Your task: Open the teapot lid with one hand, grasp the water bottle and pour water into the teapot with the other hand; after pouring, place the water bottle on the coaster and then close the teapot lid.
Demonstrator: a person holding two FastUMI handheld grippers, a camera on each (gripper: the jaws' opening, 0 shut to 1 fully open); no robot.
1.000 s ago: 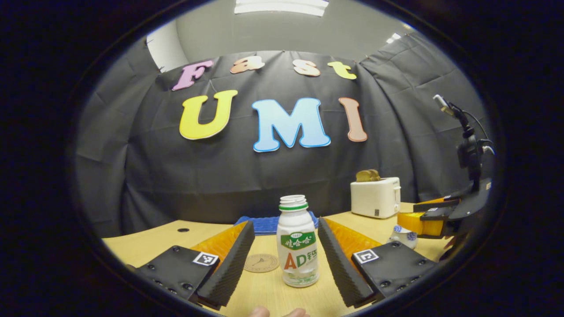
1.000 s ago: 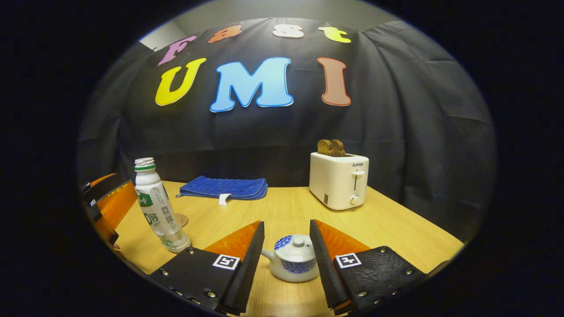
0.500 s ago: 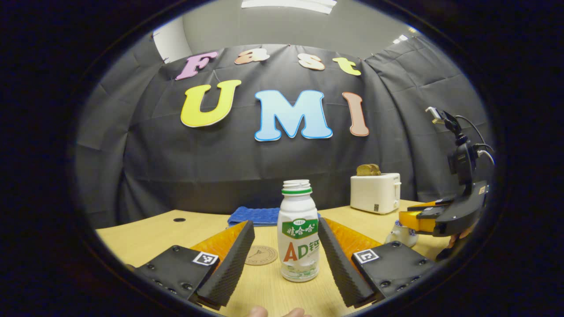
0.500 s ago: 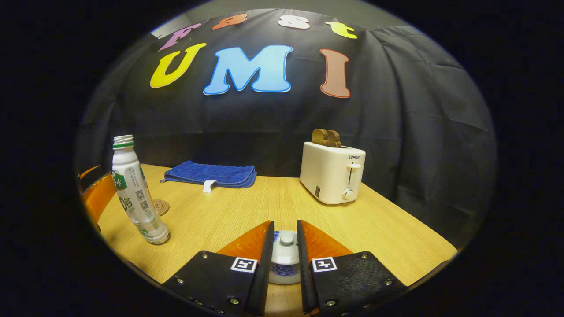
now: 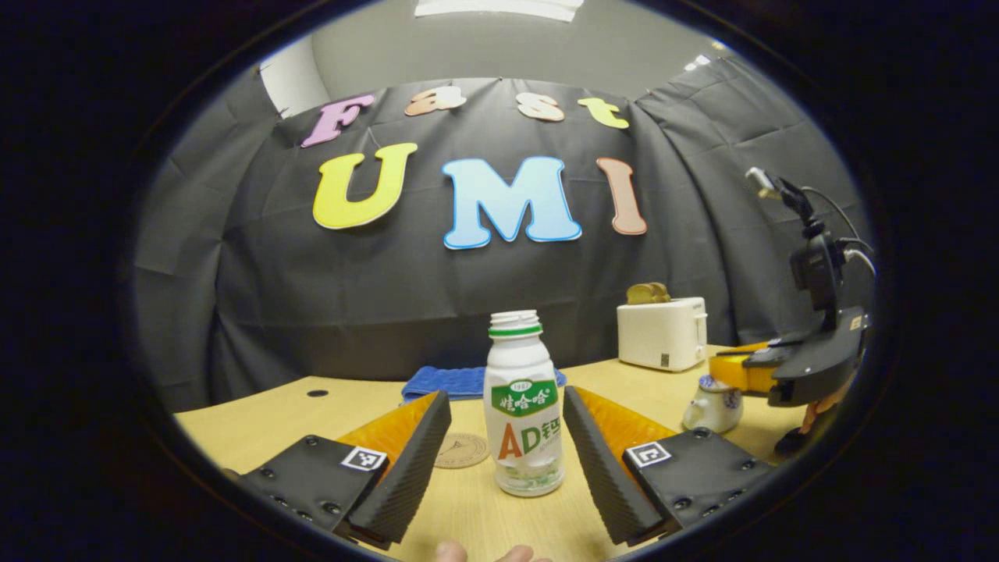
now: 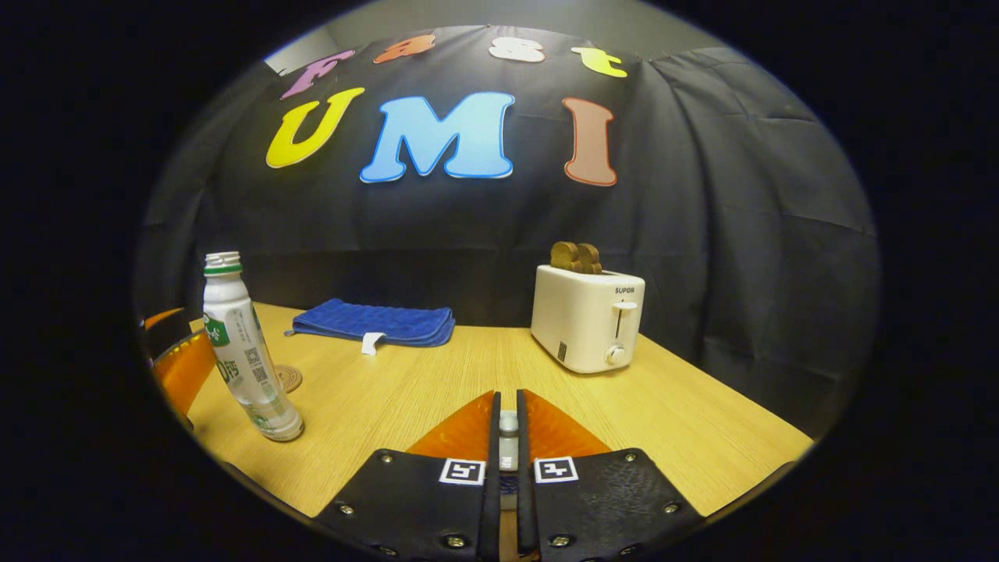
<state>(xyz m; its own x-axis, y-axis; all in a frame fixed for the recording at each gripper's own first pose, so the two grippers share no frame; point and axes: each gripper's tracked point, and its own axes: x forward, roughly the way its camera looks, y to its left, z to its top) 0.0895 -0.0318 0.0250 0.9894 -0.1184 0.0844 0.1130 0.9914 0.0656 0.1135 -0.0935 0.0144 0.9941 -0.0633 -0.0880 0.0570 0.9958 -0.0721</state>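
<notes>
A white water bottle [image 5: 523, 414] with a green neck ring and no cap stands upright on the wooden table [image 5: 257, 425]. My left gripper [image 5: 506, 396] is open, one finger on each side of the bottle with gaps to it. Just behind and left of the bottle lies the round coaster [image 5: 460, 450]. The small white-and-blue teapot [image 5: 712, 404] sits to the right, with my right gripper [image 5: 722, 373] over its top. In the right gripper view, my right gripper [image 6: 507, 400] is shut on the teapot lid knob [image 6: 508, 425]; the pot is hidden below. The bottle [image 6: 246, 359] and the left gripper's fingers [image 6: 183, 367] stand far left.
A white toaster [image 6: 587, 316] with bread in its slots stands at the back right. A folded blue cloth [image 6: 373, 321] lies at the back by the wall. The coaster [image 6: 287, 378] lies behind the bottle. A person's fingertips [image 5: 488, 553] show at the bottom edge.
My right gripper's fingers went from wide open around the teapot to shut on the lid knob. My left gripper stayed open around the bottle, shifting only slightly.
</notes>
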